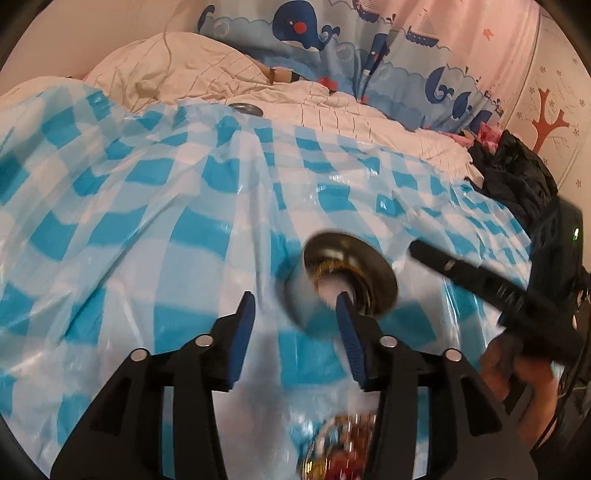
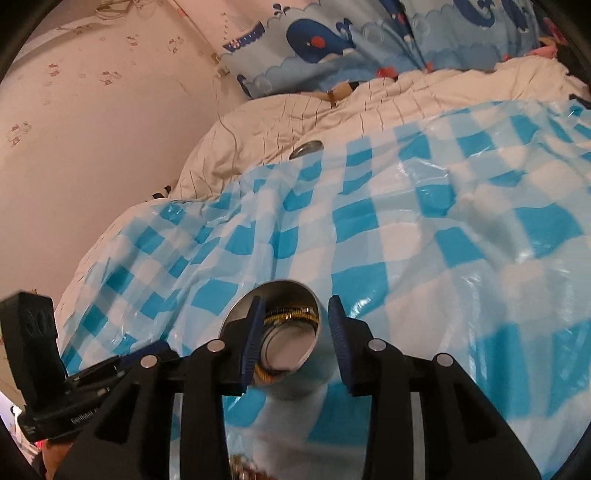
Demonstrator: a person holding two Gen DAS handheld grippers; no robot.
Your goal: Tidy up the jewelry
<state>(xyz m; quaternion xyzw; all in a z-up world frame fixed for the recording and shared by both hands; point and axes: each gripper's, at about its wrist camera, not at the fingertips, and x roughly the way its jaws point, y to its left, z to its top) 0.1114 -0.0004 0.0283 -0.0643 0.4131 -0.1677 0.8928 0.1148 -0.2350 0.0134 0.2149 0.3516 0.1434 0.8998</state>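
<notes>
While both tools point down at a bed spread with a glossy blue-and-white checked plastic sheet, a small round metal bowl rests on that sheet with a coil of gold-and-dark beaded bracelets lying against its inner wall. Seen from the right wrist, the right tool stands partly open, one blue pad over the bowl's rim and the other just outside its wall; neither visibly presses on it. Seen from the left wrist, the left tool is also partly open with nothing between its pads, its right pad overlapping the bowl's near edge. A blurred heap of red and gold jewelry lies below that tool. Beyond, a cream quilted duvet meets a whale-print curtain.
</notes>
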